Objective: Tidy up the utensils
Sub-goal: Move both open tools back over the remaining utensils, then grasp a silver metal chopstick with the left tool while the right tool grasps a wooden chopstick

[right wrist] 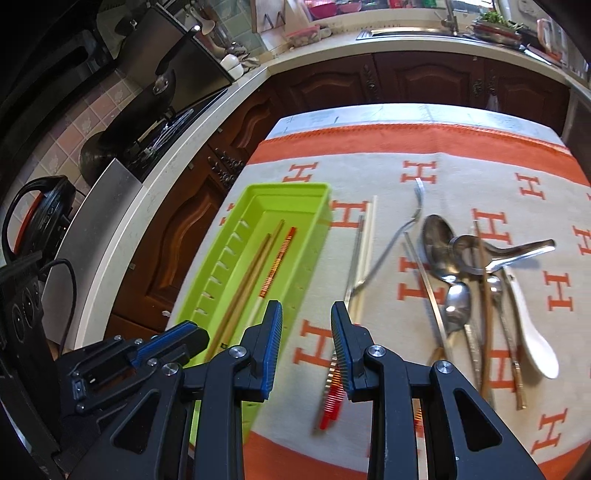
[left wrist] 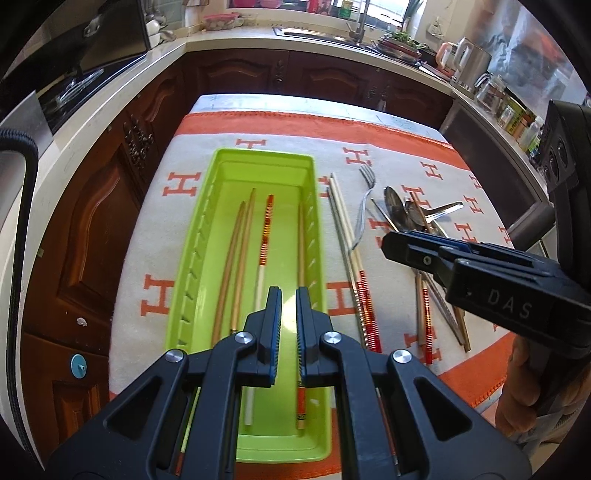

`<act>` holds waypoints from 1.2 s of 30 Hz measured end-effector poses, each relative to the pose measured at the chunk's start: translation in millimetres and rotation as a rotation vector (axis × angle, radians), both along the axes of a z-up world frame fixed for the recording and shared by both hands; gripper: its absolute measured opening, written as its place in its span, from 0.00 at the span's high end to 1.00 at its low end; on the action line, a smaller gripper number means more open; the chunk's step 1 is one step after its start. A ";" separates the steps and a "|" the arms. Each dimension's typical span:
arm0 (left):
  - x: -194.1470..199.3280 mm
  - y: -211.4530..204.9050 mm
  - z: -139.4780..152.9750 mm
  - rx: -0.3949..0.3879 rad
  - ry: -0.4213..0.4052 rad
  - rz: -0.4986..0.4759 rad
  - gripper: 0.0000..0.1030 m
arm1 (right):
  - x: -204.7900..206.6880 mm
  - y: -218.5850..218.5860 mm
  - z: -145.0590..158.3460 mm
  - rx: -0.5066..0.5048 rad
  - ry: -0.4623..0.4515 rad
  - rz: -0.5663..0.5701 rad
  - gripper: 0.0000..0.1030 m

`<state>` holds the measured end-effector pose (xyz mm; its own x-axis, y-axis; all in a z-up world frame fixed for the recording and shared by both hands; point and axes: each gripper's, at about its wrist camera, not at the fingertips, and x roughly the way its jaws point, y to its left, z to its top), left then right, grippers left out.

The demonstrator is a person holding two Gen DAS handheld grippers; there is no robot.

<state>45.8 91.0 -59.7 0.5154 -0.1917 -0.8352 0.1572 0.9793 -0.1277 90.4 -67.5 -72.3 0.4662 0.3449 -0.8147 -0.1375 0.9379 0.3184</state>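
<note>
A lime green tray lies on the orange-and-cream cloth and holds several chopsticks. My left gripper hovers over the tray's near end, jaws slightly apart and empty. Right of the tray lie more chopsticks, a fork and a pile of metal spoons with a white spoon. My right gripper is open and empty, above the red-ended chopsticks beside the tray.
The cloth covers a small table. Dark wooden cabinets and a pale counter with a sink run behind it. A stove with a pan stands on the left; a kettle and jars stand on the right.
</note>
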 end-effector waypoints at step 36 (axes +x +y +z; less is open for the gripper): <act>57.9 -97.1 -48.5 0.016 0.134 -0.010 0.95 | -36.0 -171.5 -52.9 0.038 0.007 -0.095 0.73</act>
